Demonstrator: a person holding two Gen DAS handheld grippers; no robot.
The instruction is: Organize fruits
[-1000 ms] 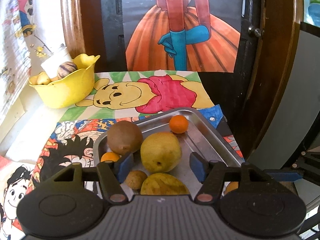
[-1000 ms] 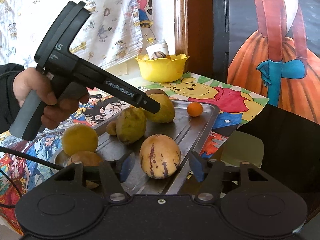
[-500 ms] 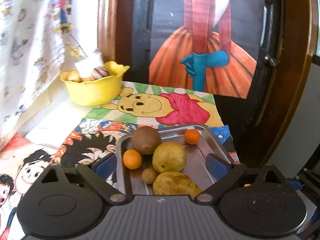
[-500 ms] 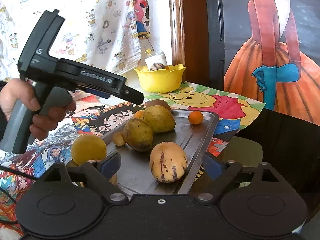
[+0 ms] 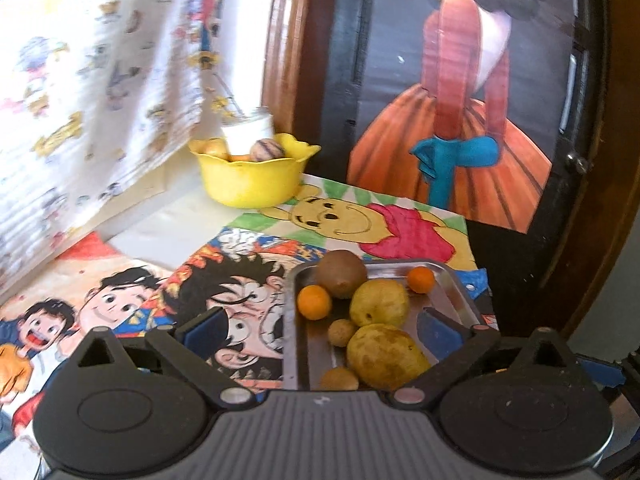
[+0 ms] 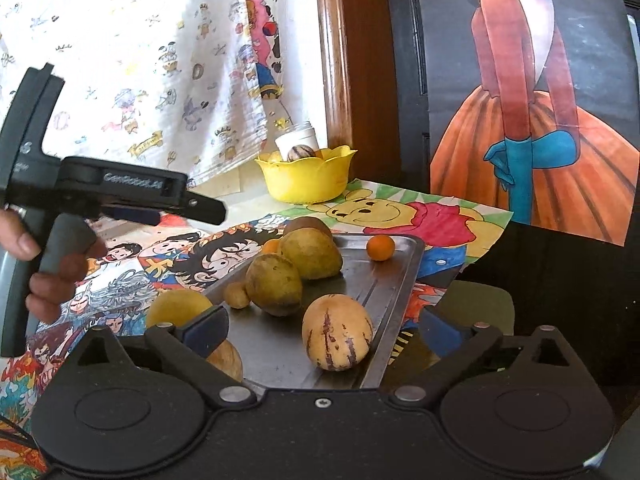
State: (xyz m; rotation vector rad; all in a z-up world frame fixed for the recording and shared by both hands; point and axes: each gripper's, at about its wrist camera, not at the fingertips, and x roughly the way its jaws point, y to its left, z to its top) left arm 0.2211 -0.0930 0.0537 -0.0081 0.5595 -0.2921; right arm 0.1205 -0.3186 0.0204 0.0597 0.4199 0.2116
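Observation:
A metal tray (image 5: 460,292) (image 6: 404,276) holds several fruits: a brown kiwi (image 5: 341,279), two small oranges (image 5: 314,301) (image 6: 380,247), yellow-green pears (image 5: 379,302) (image 6: 310,253) and a striped pepino melon (image 6: 337,337). A yellow bowl (image 5: 252,180) (image 6: 306,180) at the back holds more fruit. My left gripper (image 5: 318,326) is open and empty, raised above the tray's near left side; it also shows in the right wrist view (image 6: 176,208). My right gripper (image 6: 322,326) is open and empty, just in front of the melon.
Cartoon drawings (image 5: 224,280) cover the table. A patterned cloth (image 5: 100,92) hangs at the left, a wooden door frame (image 5: 288,40) and a painted poster (image 5: 460,100) stand behind. A white cup (image 6: 298,142) stands behind the bowl. The table's right edge is near the tray.
Both grippers opened wide and pulled back and up from the tray. The left gripper left the pear it was around and swung left.

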